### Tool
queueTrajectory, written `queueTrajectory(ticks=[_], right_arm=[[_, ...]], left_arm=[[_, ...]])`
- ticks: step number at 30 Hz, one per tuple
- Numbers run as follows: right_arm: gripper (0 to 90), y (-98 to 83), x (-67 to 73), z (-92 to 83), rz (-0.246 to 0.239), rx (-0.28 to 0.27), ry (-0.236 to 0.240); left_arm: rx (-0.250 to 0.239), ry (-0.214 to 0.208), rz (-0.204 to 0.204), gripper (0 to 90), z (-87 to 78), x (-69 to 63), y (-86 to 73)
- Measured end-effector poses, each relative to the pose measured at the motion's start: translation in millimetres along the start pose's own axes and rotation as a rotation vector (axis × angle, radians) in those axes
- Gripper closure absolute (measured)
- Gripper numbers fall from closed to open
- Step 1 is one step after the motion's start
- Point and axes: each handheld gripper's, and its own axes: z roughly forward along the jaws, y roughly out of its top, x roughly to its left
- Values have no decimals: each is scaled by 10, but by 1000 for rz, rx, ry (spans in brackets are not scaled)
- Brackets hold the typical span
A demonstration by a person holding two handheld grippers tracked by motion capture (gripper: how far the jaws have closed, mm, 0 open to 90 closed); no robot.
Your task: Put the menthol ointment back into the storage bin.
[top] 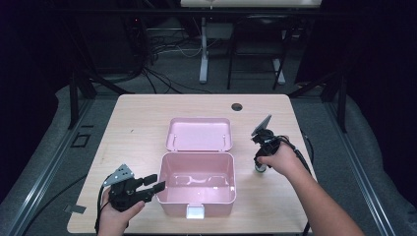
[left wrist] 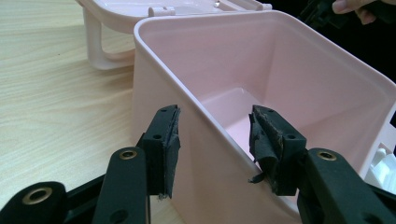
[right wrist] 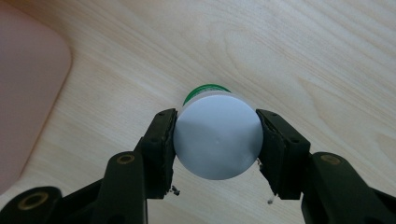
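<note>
Two tongs in use: one per hand, both low over the worktop.
Worktop: pale wood grain; it carried every item inspected.
Pink box: stood open near the front edge of the worktop, interior bare in the left gripper view, lid swung back flat behind it.
Left tongs: stood open astride the box's left wall, one pad outside and one inside, neither pressing on it. Nothing was held.
Right tongs: closed on the white cap of the bottle, pads touching the cap on both sides at a fairly wide spread.
Bottle: small, white-capped, green band showing under the cap; it stood upright on the worktop just right of the box, apart from it. In the high view it showed beneath the right hand.
Step in hand, judged: lifting the bottle for transfer into the box.
Grip advice: the pads sat on a smooth round cap, so the hold should be kept centred across the widest part, otherwise the bottle might squirt out sideways.
Lift advice: raise straight up until the base clears the box's right rim, then travel across.
Bracing advice: the left tongs ought to close on the wall first, so that the light box does not slide on contact.
Release advice: lower the bottle near the floor of the box before opening.
</note>
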Motion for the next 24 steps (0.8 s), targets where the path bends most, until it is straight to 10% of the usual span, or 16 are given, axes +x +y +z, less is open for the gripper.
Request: queueTrajectory(ticks=[24], right_arm=[[502,14,142,-429,-62,-24,13]], left_arm=[[-5,-7,-7,525,-3,17,-2]])
